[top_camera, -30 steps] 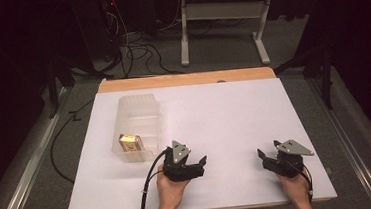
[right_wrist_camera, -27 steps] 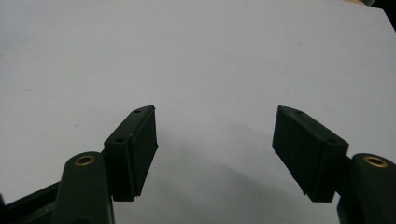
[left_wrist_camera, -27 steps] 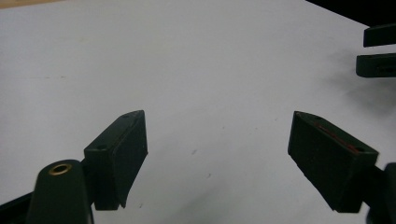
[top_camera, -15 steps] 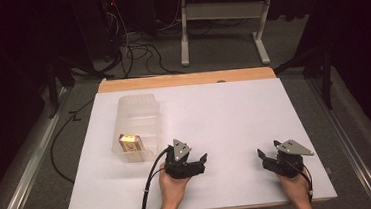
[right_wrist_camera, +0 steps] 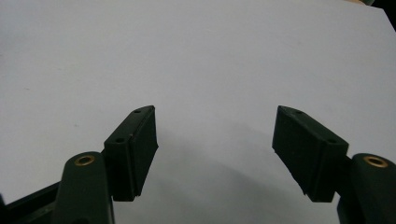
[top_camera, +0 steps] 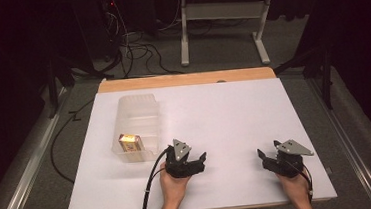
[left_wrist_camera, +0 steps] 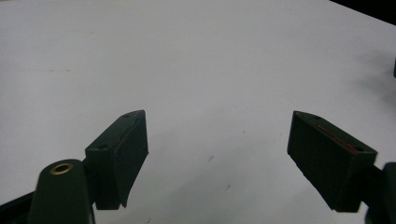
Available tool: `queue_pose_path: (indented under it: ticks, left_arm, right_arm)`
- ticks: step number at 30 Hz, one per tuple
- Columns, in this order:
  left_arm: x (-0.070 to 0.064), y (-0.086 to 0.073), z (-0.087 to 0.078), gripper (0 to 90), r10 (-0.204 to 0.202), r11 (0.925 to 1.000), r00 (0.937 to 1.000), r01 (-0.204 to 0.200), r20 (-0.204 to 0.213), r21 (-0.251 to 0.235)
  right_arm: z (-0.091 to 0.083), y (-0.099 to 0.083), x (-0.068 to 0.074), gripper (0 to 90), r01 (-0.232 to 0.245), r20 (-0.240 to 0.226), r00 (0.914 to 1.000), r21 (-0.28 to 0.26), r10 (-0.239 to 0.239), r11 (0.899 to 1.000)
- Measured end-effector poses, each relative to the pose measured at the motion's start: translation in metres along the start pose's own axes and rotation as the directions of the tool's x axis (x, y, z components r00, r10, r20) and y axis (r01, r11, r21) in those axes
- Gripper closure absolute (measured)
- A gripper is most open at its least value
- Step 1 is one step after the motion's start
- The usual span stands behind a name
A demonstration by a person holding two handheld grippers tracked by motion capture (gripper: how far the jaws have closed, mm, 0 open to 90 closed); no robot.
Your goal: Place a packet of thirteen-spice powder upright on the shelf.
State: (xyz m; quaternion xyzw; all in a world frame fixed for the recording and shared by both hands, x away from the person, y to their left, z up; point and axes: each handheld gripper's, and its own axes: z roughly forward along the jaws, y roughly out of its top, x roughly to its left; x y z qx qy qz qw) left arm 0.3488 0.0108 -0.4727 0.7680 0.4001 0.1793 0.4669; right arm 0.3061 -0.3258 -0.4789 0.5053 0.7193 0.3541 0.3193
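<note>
My left gripper (top_camera: 196, 163) rests low over the white table (top_camera: 224, 116), held by a hand near the front edge, a little left of centre. In the left gripper view the left gripper (left_wrist_camera: 217, 128) stands open, with bare white surface between its jaws. Near the front right, my right gripper (top_camera: 269, 160) is held by the other hand. Its own view shows the right gripper (right_wrist_camera: 215, 121) open too, jaws wide apart and nothing between them. A clear plastic container (top_camera: 137, 119) stands on the table's left half, just left of and beyond the left gripper. A small yellow-orange box (top_camera: 129, 141) sits in its near end.
The table's wooden far edge (top_camera: 186, 79) runs across the back. Beyond it, on the dark floor, are loose cables (top_camera: 134, 48) and a white desk frame (top_camera: 221, 16). A black cable (top_camera: 150, 187) trails from the left gripper over the front edge.
</note>
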Motion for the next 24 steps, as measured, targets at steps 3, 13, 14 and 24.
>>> queue_pose_path:
  ticks: [3, 13, 14, 24]
  left_arm:
    - [-0.0004, -0.0010, 0.0011, 20.5, 0.008, 1.0000, 0.9999, -0.008, -0.010, 0.003]
    - [-0.0029, -0.0074, 0.0045, 19.6, 0.008, 1.0000, 0.9995, -0.008, -0.030, -0.004]
    - [-0.0029, -0.0074, 0.0045, 19.9, 0.008, 1.0000, 0.9995, -0.008, -0.030, -0.004]
    - [-0.0055, -0.0092, 0.0025, 20.2, 0.028, 0.9992, 0.9987, -0.030, -0.043, -0.028]
  right_arm:
    - [0.0003, 0.0000, 0.0003, 31.2, -0.004, 0.001, 1.0000, 0.000, 0.004, 1.000]
    - [0.0003, 0.0000, 0.0003, 31.2, -0.003, 0.001, 1.0000, 0.000, 0.003, 1.000]
    - [0.0003, 0.0000, 0.0003, 31.2, -0.003, 0.001, 1.0000, 0.000, 0.003, 1.000]
    - [0.0006, 0.0002, 0.0007, 31.3, 0.009, 0.000, 1.0000, 0.008, -0.009, 1.000]
